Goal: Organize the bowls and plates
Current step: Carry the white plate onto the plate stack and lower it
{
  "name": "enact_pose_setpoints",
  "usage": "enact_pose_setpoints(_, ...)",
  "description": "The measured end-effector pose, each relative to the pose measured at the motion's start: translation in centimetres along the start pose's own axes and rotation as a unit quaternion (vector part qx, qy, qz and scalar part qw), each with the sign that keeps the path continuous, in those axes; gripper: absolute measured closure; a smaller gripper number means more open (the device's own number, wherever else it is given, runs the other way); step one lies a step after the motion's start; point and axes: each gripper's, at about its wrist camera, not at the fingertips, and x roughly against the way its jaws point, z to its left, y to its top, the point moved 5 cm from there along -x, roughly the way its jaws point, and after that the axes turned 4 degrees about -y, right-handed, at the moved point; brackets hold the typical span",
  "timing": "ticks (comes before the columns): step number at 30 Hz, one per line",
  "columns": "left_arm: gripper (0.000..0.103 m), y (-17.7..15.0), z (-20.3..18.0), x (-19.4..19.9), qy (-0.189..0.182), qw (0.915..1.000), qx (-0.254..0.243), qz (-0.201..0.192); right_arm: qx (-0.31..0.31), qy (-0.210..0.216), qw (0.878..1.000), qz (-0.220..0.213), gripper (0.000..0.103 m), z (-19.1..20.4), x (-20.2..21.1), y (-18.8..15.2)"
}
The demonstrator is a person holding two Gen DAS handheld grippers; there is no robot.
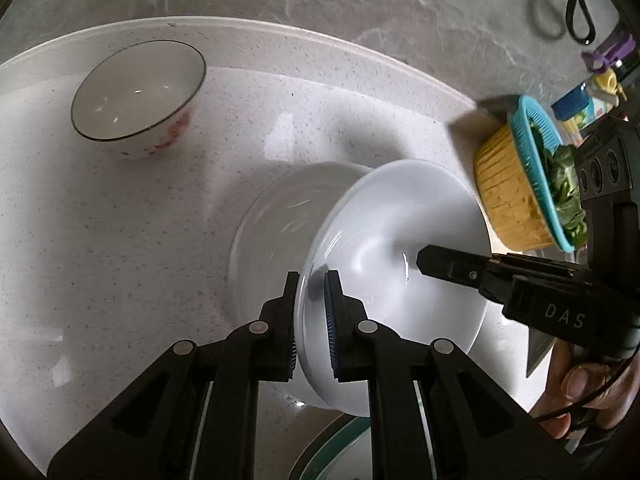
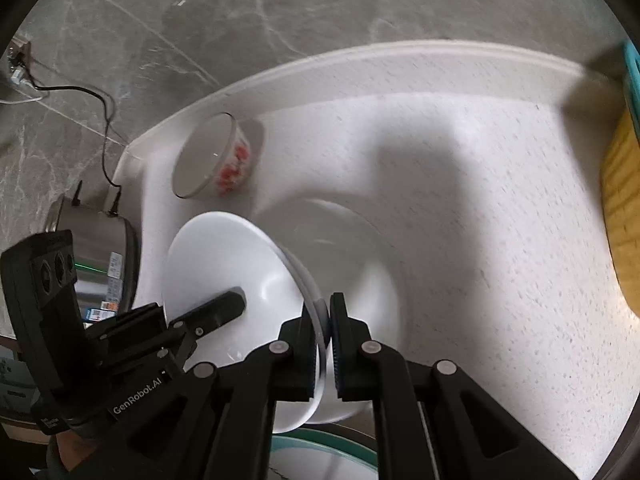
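A white plate (image 1: 400, 240) is held tilted above a second white plate (image 1: 272, 216) that lies on the counter. My left gripper (image 1: 312, 300) is shut on the near rim of the tilted plate. My right gripper (image 2: 324, 320) is shut on the opposite rim of the same plate (image 2: 224, 256); one of its fingers (image 1: 448, 264) shows in the left wrist view. The lower plate (image 2: 368, 256) lies beneath. A white bowl (image 1: 136, 92) with a dark rim and red flowers stands on the counter at the far left, also seen in the right wrist view (image 2: 216, 160).
A speckled white counter (image 1: 100, 240) with a raised back edge meets a grey marble wall. A yellow basin with a blue strainer of greens (image 1: 524, 184) stands at the right. A steel cooker (image 2: 100, 248) sits at the left. A green-rimmed plate (image 2: 320, 452) lies near the front.
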Motion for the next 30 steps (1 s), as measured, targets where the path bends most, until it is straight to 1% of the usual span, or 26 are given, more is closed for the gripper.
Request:
enact_pose_setpoints(8, 0.093, -0.3, -0.3, -2.9, 0.020, 0.9997, 0.004, 0.017, 0.007, -0.008, 1.000, 0.020, 0.095, -0.5, -1.9, -0.5)
enact_pose_setpoints(13, 0.092, -0.4, 0.0, -4.2, 0.023, 0.9993, 0.015, 0.023, 0.018, -0.017, 0.999, 0.029, 0.095, -0.3, -3.1, -0.5)
enact_pose_setpoints(16, 0.091, -0.4, 0.2, -4.3, 0.029, 0.9993, 0.015, 0.020, 0.025, -0.025, 0.999, 0.031, 0.094, -0.1, -3.6, -0.5)
enact_pose_setpoints(17, 0.088, -0.3, 0.4, -4.3, 0.028, 0.9993, 0.016, 0.019, 0.024, -0.024, 0.999, 0.031, 0.094, -0.1, -3.7, -0.4)
enact_pose_setpoints(21, 0.088, -0.2, 0.4, -4.3, 0.030, 0.9993, 0.016, 0.019, 0.028, -0.030, 0.999, 0.030, 0.093, 0.0, -4.0, -0.1)
enact_pose_setpoints(24, 0.085, 0.0, 0.3, -4.3, 0.027, 0.9994, 0.017, 0.018, 0.032, -0.031, 0.999, 0.026, 0.093, 0.0, -3.9, 0.0)
enact_pose_setpoints(25, 0.081, 0.0, 0.2, -4.3, 0.023, 0.9995, 0.016, 0.017, 0.033, -0.031, 0.999, 0.026, 0.093, 0.0, -3.9, 0.0)
enact_pose_setpoints(26, 0.075, 0.0, 0.1, -4.2, 0.017, 0.9996, 0.016, 0.016, 0.033, -0.031, 0.999, 0.024, 0.093, 0.0, -3.9, 0.0)
enact_pose_setpoints(27, 0.071, 0.1, -0.1, -4.1, 0.016, 0.9997, 0.013, 0.012, 0.033, -0.030, 0.999, 0.024, 0.093, 0.0, -3.9, 0.0)
enact_pose_setpoints(29, 0.044, 0.2, -0.6, -3.7, 0.007, 0.9999, 0.008, 0.002, 0.032, -0.030, 0.999, 0.022, 0.094, 0.0, -3.8, -0.1)
enact_pose_setpoints(30, 0.042, 0.2, -0.8, -3.5, -0.003, 0.9999, 0.012, 0.001, 0.032, -0.030, 0.999, 0.020, 0.094, 0.0, -3.8, -0.1)
